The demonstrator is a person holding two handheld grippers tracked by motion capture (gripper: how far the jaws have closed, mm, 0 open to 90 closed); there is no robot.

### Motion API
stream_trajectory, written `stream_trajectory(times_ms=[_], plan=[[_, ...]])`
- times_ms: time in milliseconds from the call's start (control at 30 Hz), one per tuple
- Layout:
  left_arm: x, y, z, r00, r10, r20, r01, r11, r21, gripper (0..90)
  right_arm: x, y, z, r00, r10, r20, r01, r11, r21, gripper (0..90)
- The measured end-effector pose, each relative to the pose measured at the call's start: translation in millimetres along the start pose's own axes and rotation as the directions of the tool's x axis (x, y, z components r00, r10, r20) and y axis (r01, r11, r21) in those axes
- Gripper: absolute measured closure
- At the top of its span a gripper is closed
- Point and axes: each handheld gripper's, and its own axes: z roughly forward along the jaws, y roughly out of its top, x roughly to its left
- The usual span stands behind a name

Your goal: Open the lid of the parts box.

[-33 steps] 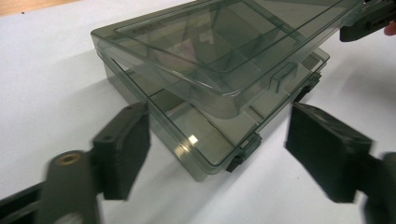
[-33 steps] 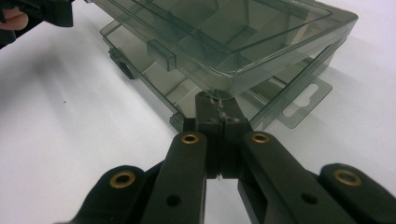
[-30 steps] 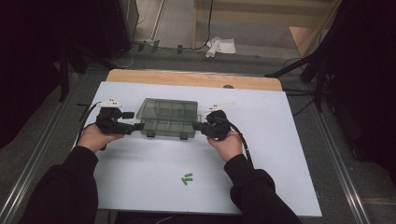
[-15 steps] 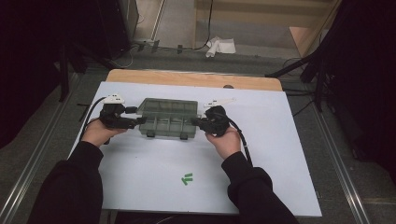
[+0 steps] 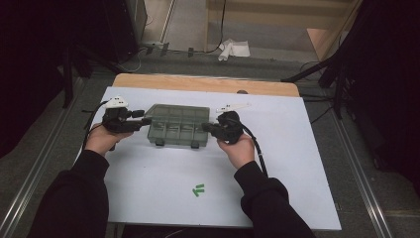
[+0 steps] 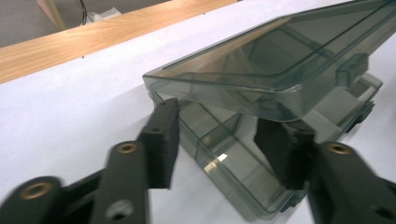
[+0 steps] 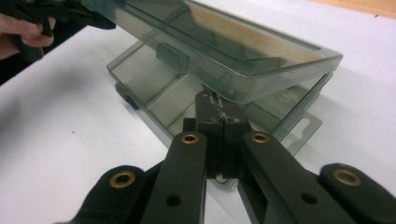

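A smoky clear plastic compartment box [image 5: 178,126] lies on the white table top [image 5: 148,198] between my hands. Its lid [image 6: 280,60] [image 7: 224,42] is tilted up off the base [image 6: 233,172] [image 7: 154,84]. My left gripper [image 5: 145,120] [image 6: 219,144] is at the box's left end. Its jaws have just been closing, with a corner of the base between them and one pad under the lid; a gap still shows at the other pad. My right gripper [image 5: 207,128] [image 7: 217,109] is shut at the right end, its tips beneath the lid's edge.
A wooden board [image 5: 203,84] borders the far edge of the white top. A small green mark [image 5: 199,190] sits near the front. Beyond the table a white rag [image 5: 235,48] lies on the floor. Metal rails [image 5: 366,198] run along both sides.
The left gripper's jaws have narrowed around the box's left end. Both hands and the box have stayed nearly where they were.
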Motion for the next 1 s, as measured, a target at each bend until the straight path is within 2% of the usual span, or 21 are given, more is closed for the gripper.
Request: stream_trajectory(times_ms=[33, 100, 167, 300, 400, 500, 1000], plan=[[-1.4, 1.0, 1.2, 0.9999, -0.016, 0.006, 0.016, 0.9999, 0.006, 54.6, -0.1, 1.0, -2.3, 1.0, 0.001, -0.001, -0.001, 1.0, -0.004, 90.0], [-1.3, 1.3, 2.0, 0.9995, -0.03, 0.013, 0.03, 0.9995, 0.005, 55.0, -0.3, 1.5, -3.1, 1.0, -0.001, 0.0, 0.001, 1.0, -0.008, 90.0], [-0.4, 2.4, 1.6, 0.999, -0.046, 0.003, 0.046, 0.999, -0.003, 57.9, -1.3, 2.3, -3.5, 1.0, 0.002, -0.001, -0.002, 1.0, -0.013, 90.0], [-0.8, 2.7, 1.2, 0.9991, -0.041, -0.006, 0.041, 0.9988, -0.025, 58.0, -1.8, 3.5, -4.0, 1.0, 0.008, -0.001, -0.008, 1.0, -0.018, 90.0], [-1.6, 3.6, 2.4, 0.9996, -0.02, -0.018, 0.019, 0.9991, -0.039, 58.0, -2.4, 5.3, -3.2, 0.9999, 0.011, 0.004, -0.011, 1.0, -0.024, 90.0], [-1.6, 4.1, 4.2, 0.9993, -0.015, -0.033, 0.014, 0.9991, -0.04, 58.0, -2.5, 5.7, -1.7, 0.9999, 0.007, 0.013, -0.007, 1.0, -0.023, 90.0], [3.7, 9.5, 6.8, 0.9994, -0.033, -0.008, 0.032, 0.9969, -0.072, 57.9, -4.8, 11.7, 0.2, 0.999, -0.001, 0.044, 0.002, 1.0, -0.025, 90.0]])
